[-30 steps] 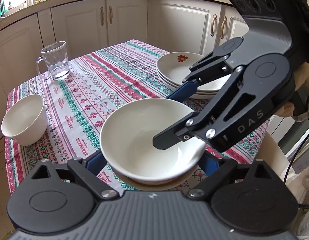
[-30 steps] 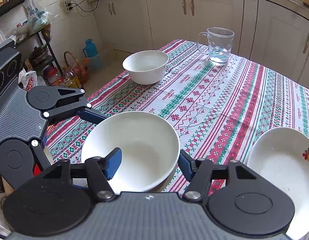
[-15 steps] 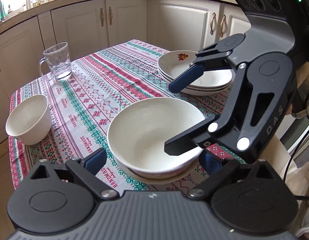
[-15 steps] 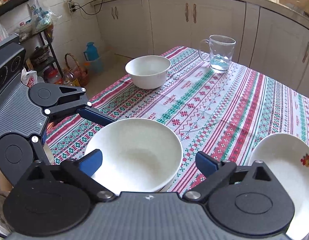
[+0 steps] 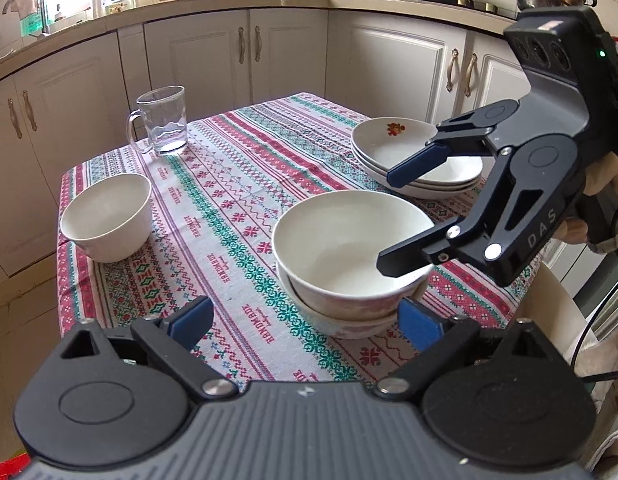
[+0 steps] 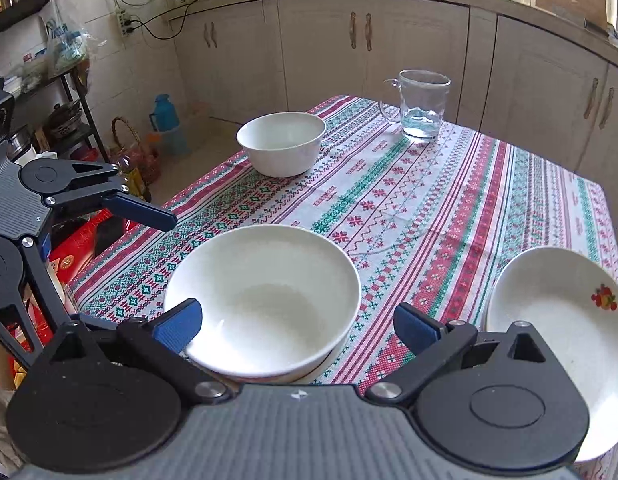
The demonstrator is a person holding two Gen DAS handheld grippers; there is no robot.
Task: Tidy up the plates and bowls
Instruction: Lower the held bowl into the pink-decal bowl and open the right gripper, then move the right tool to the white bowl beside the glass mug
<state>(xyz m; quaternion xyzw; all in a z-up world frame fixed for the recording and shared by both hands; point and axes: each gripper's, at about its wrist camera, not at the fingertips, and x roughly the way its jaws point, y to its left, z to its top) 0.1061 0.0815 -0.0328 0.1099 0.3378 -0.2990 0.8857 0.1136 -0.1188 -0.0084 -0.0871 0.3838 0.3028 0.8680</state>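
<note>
- step in hand looks like the let-go right after stacking: the bowl [image 6: 261,300] sits nested in another bowl [image 5: 349,326] near the front edge of the worktop [image 6: 449,200]
- right tongs [image 5: 401,216] have just been opening and now gape wide, one finger above the rim, the other down over the bowl's inside, pads not pressing on anything, so they're holding nothing
- left tongs [image 5: 305,322] are wide open too, sitting just this side of the stack, one pad right next to the lower bowl, no grip that I can see
- plates [image 5: 417,160] are already piled up on the right, flower one on top
- one lone bowl [image 5: 107,216] is left at the far left edge, well apart from the stack, with a glass mug [image 5: 163,120] behind it
- my guess for next: left tongs go for the lone bowl, pinch its rim, carry it over and set it level into the stack
- watch for: thin rim plus a glazed wall could slip, and dropping it in crooked might knock the stack toward the worktop edge
</note>
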